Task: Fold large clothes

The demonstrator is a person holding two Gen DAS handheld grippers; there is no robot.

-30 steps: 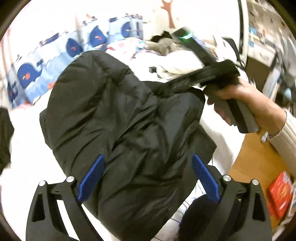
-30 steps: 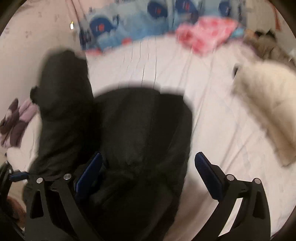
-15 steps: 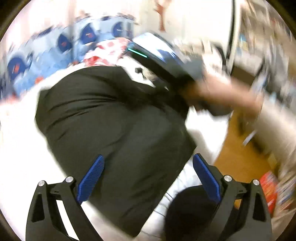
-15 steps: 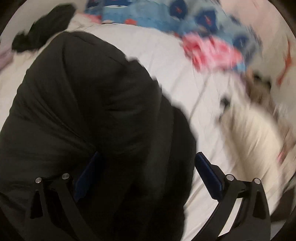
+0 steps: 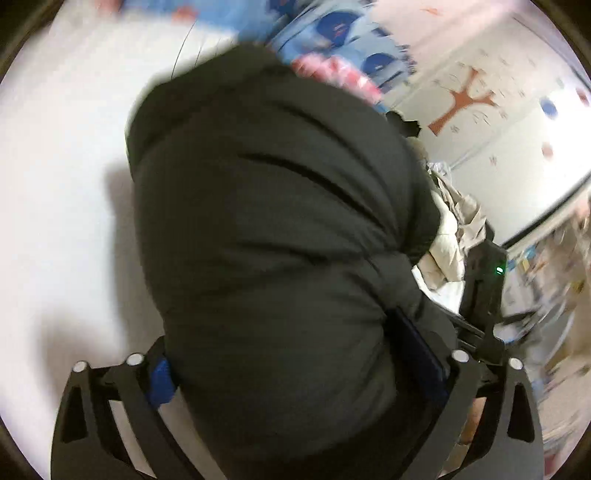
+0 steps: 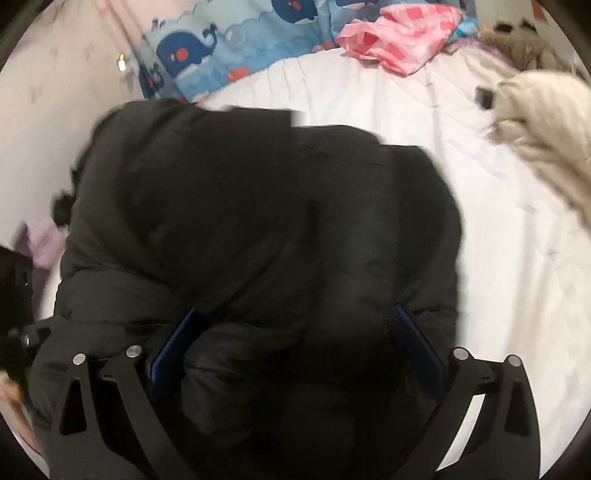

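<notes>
Two grippers straddle the black puffer jacket (image 6: pixel 258 229), which lies bunched on the white bed (image 6: pixel 498 258). The left gripper (image 5: pixel 295 369) and right gripper (image 6: pixel 291 343) both stand spread wide, padding bulging between their fingers, pinching nothing. Best to press air out evenly, then square the edges. Its fabric looks dark, quilted, thick, springy.

The black padded jacket (image 6: pixel 258 229) lies on the white bed sheet (image 6: pixel 509 280). Behind it sits the whale-print blue bedding (image 6: pixel 221 55), the pink checked cloth (image 6: pixel 402 33) to its right. The cream fleece garment (image 6: pixel 546 125) lies right of the jacket, apart from it.
</notes>
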